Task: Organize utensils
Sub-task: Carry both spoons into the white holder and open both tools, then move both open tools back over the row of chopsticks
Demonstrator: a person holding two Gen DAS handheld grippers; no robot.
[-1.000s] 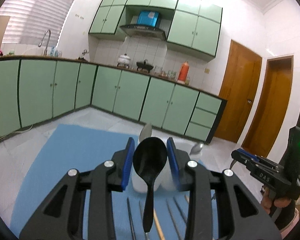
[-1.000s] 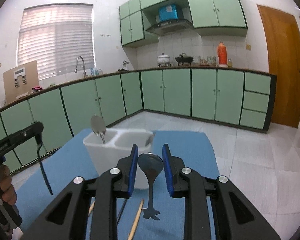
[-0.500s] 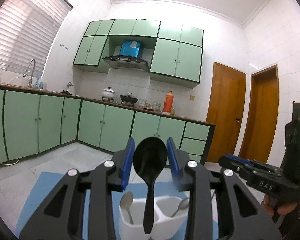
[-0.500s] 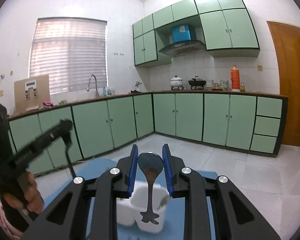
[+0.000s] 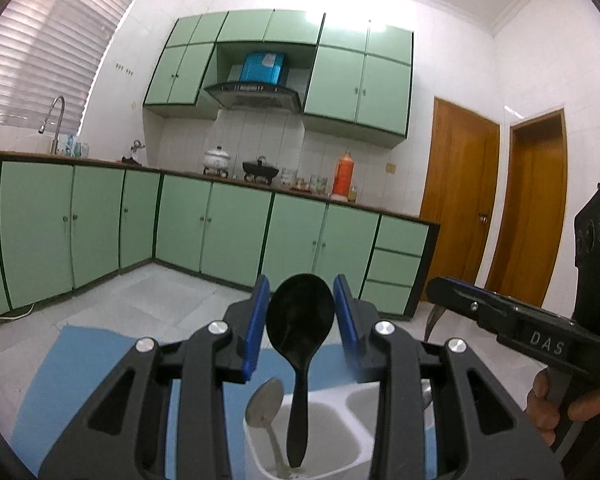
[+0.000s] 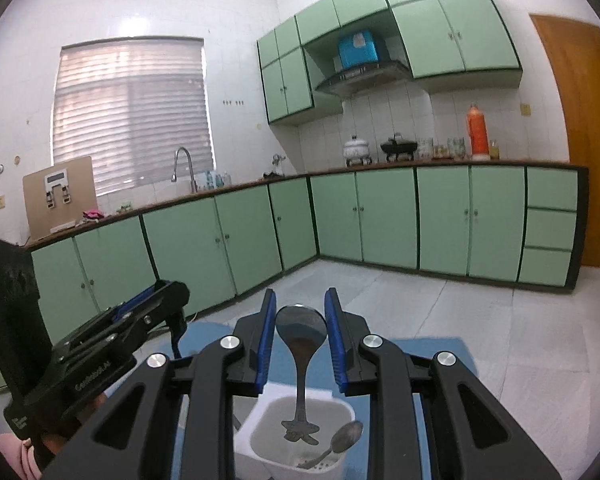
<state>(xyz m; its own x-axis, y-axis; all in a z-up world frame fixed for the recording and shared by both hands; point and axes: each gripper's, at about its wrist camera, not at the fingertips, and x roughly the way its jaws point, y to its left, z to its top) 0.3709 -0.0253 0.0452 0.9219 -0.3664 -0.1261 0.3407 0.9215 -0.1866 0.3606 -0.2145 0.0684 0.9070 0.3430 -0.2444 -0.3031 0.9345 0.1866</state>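
Note:
My left gripper [image 5: 300,320] is shut on a black spoon [image 5: 300,332], bowl up, its handle hanging into the left compartment of a white utensil holder [image 5: 260,456], beside a metal spoon [image 5: 265,404] that stands there. My right gripper [image 6: 300,332] is shut on a metal spoon [image 6: 301,328], bowl up, its ornate handle end hanging in the holder's [image 6: 260,424] right compartment, where another metal spoon [image 6: 342,438] leans. Each gripper shows in the other's view: the right one [image 5: 500,320], the left one [image 6: 112,340].
The holder stands on a blue mat [image 5: 80,372] over a pale tiled surface [image 6: 500,320]. Green base cabinets [image 5: 220,232] and a counter with pots and an orange flask [image 5: 342,178] run behind. Wooden doors [image 5: 460,200] are at the right.
Both grippers have risen and tilted up, then come over the holder. The loose utensils on the mat have dropped out of view. Both spoon handles now hang inside the compartments.

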